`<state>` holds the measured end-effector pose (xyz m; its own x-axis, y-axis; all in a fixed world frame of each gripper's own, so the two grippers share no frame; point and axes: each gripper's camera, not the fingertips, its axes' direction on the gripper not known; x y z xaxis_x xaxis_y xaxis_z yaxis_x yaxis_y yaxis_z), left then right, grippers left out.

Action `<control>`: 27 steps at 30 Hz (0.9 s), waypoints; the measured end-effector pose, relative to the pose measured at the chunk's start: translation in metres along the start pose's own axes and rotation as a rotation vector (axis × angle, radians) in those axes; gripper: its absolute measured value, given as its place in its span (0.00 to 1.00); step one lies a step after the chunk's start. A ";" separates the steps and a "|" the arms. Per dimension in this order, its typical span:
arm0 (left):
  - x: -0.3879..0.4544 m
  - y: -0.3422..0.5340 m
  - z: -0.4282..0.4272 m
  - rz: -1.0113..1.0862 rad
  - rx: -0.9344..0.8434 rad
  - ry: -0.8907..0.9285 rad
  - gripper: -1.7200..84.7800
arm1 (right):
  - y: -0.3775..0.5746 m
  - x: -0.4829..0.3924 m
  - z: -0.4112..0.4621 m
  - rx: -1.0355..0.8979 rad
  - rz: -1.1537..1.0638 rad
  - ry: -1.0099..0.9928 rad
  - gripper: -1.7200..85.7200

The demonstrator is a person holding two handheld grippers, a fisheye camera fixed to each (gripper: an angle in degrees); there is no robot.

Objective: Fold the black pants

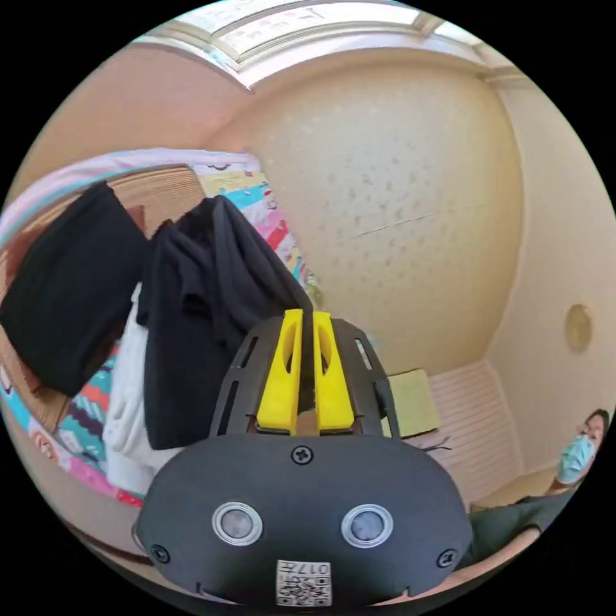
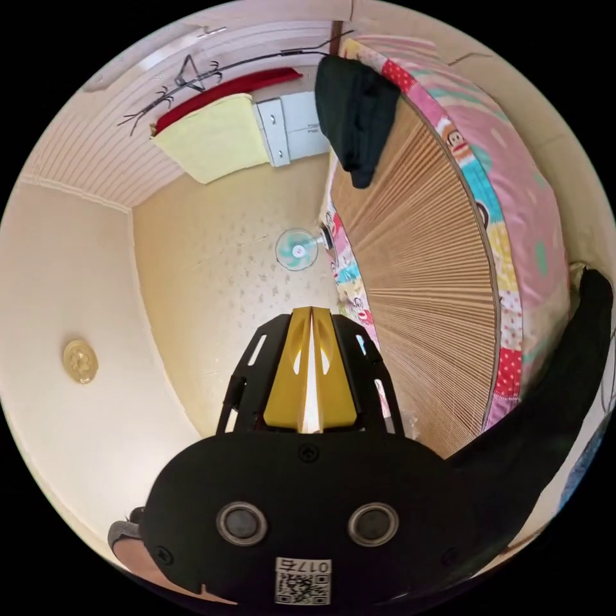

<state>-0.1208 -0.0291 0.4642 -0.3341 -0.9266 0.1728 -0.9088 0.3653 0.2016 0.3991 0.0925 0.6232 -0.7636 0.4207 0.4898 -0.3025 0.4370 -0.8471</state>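
Between the left gripper point(image 1: 307, 321)'s closed yellow jaws, the black pants point(image 1: 205, 308) hang pinched above the bed point(image 2: 423, 269). Rightward, the right gripper point(image 2: 311, 314) is closed, holding nothing. The pick-up seems underway; spreading them flat likely follows.

In the left gripper view, the gripper point(image 1: 307, 316) covers the lower part of the hanging black pants point(image 1: 192, 308), so whether cloth lies between the near-closed jaws cannot be told. The pants hide much of a white garment point(image 1: 128, 410). A person point(image 1: 571, 462) is cut off by the picture's rim. In the right gripper view, black cloth point(image 2: 545, 410) runs off the edge behind the gripper's body; which garment it is stays unclear.
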 end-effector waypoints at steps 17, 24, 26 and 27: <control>0.366 0.279 0.171 0.866 -0.578 1.038 0.01 | 0.127 0.014 0.267 -1.108 -0.066 0.153 0.16; 0.371 0.486 0.250 0.706 -1.117 1.174 0.01 | 0.230 0.119 0.334 -1.533 0.216 0.168 0.28; 0.376 0.526 0.261 0.755 -1.244 1.063 0.01 | 0.264 0.144 0.344 -1.636 0.093 0.296 0.22; 0.377 0.549 0.270 0.789 -1.331 0.962 0.01 | 0.268 0.147 0.345 -1.654 0.073 0.296 0.20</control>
<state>-0.8137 -0.2023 0.3797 0.1435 -0.3283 0.9336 0.3158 0.9092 0.2712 0.0083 -0.0028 0.3968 -0.5637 0.5168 0.6444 0.7556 0.6377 0.1496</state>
